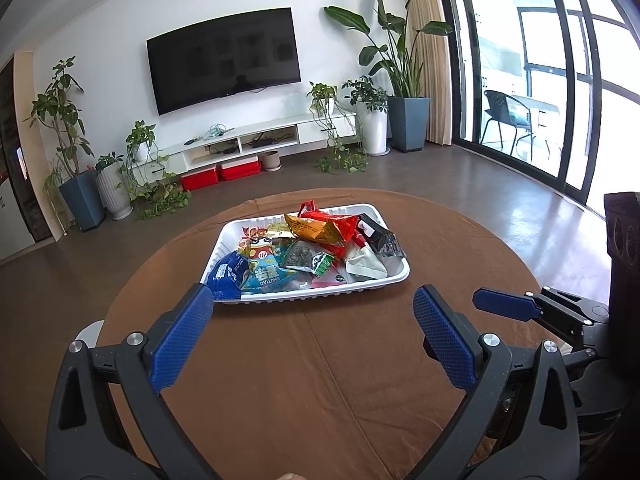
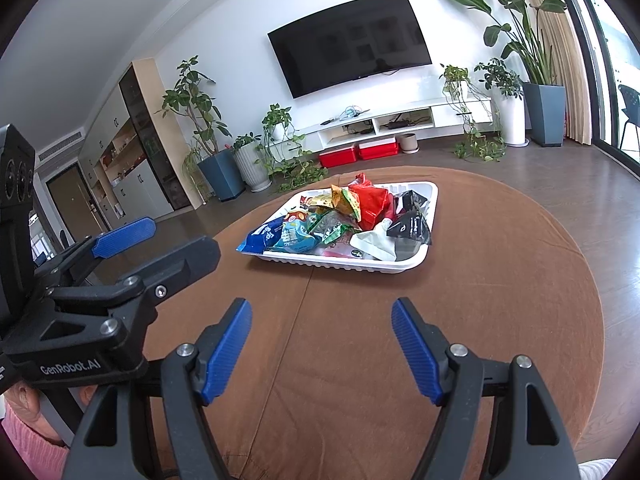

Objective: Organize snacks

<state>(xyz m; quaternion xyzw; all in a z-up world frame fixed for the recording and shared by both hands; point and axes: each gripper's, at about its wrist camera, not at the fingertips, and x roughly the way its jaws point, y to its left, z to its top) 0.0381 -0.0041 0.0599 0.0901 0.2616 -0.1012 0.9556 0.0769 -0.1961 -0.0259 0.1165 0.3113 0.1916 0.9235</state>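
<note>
We hold our left gripper low over the brown round table, its blue-padded jaws spread wide with nothing between them. Straight ahead of it, a little way beyond the fingertips, sits the white tray, heaped with snack packets. Nearest the left finger lies a blue bag, with a light-blue packet just beside it; farther back an orange and red packet rides on top of the pile, and a black pouch rests toward the tray's far right corner.

Our right gripper hovers beside the left one — also wide apart and empty, its pads clear of everything. From it the tray stands ahead and slightly to the left of centre, well apart from the fingertips. The left gripper shows at this view's left edge — a pink sleeve below it.
</note>
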